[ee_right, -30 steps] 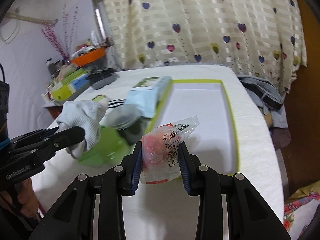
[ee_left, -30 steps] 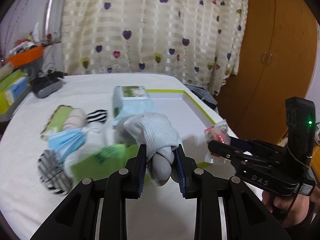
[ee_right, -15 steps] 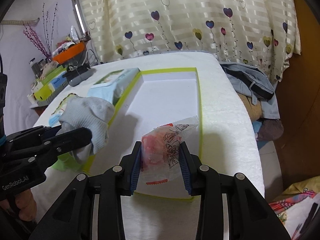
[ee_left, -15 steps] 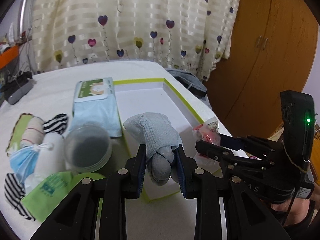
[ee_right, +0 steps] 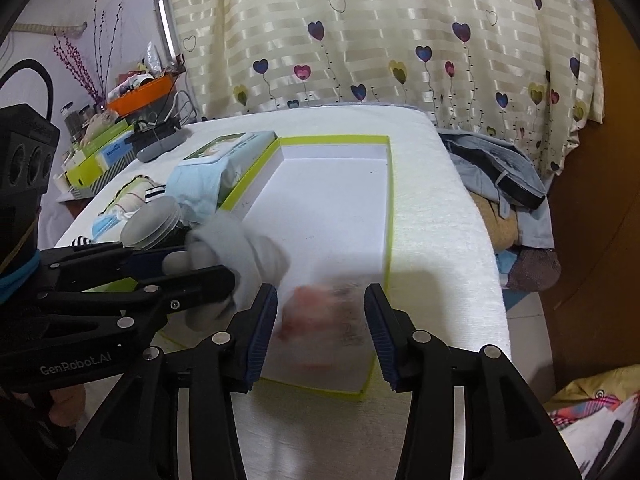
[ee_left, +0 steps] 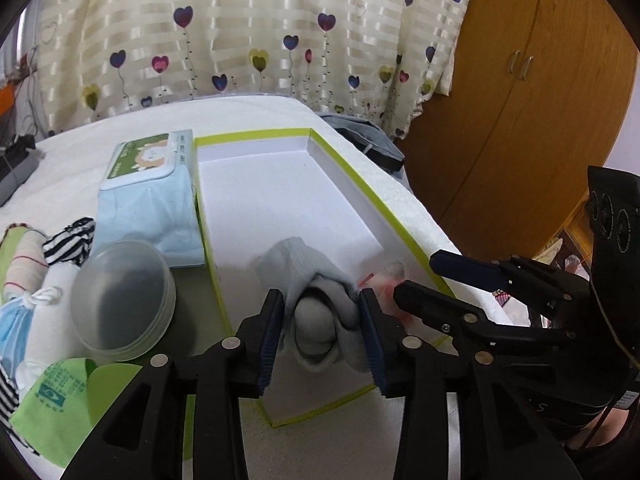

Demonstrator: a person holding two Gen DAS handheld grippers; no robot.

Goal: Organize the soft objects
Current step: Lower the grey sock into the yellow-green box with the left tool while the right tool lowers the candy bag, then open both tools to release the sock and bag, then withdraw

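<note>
My left gripper (ee_left: 322, 312) is shut on a rolled grey sock (ee_left: 316, 300) and holds it over the near end of the white, green-rimmed box (ee_left: 280, 200). My right gripper (ee_right: 320, 312) is open. A clear packet with red contents (ee_right: 320, 312) is blurred between its fingers, falling into the box (ee_right: 332, 200). In the left wrist view the packet (ee_left: 384, 276) shows beside the sock, with the right gripper (ee_left: 416, 276) at the box's right rim. The sock also shows in the right wrist view (ee_right: 240, 248).
Left of the box lie a blue tissue pack (ee_left: 152, 196), a round clear lidded tub (ee_left: 120, 300), a green pouch (ee_left: 68, 396), a blue face mask (ee_left: 16, 320) and striped socks (ee_left: 72, 236). Clothes (ee_right: 500, 176) lie off the table's right edge.
Both grippers have moved forward over the box's near end. The right gripper has opened and let go of the packet, which is dropping. The left gripper has lowered the sock.
</note>
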